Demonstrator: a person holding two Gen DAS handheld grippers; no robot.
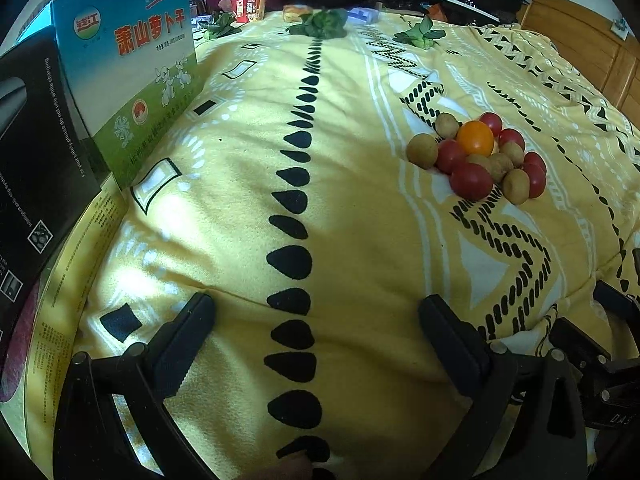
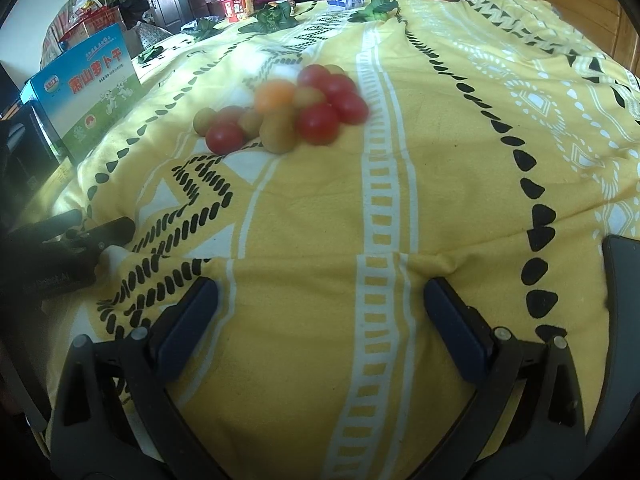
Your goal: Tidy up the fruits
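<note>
Left gripper (image 1: 316, 312): jaws spread wide, nothing between them; only bare yellow blanket (image 1: 360, 240) lies under the gap.
Right gripper (image 2: 320, 296): jaws equally far apart, empty, over a white ladder-pattern stripe of the blanket.
Fruit pile (image 1: 478, 156): ahead and to the right of the left jaws, well apart from them; ahead and slightly left of the right jaws. Red cherry tomatoes, small tan-brown round fruits and one orange fruit (image 1: 475, 138) on top, all touching in one heap.
Blue-green box (image 1: 132, 76): stands upright ahead-left of the left jaws; large red Chinese characters, a round logo, cartoon rabbits.
Black box (image 1: 36, 168): just left of it, with small white English print, partly legible: "For your safety, please do not use while charging."
Red cup (image 1: 249, 8): far ahead at the blanket's far edge, printed label too small to read.
Leafy greens (image 1: 320, 26): lying along that far edge.
Open room: wide clear blanket between both jaw pairs and the pile.
</note>
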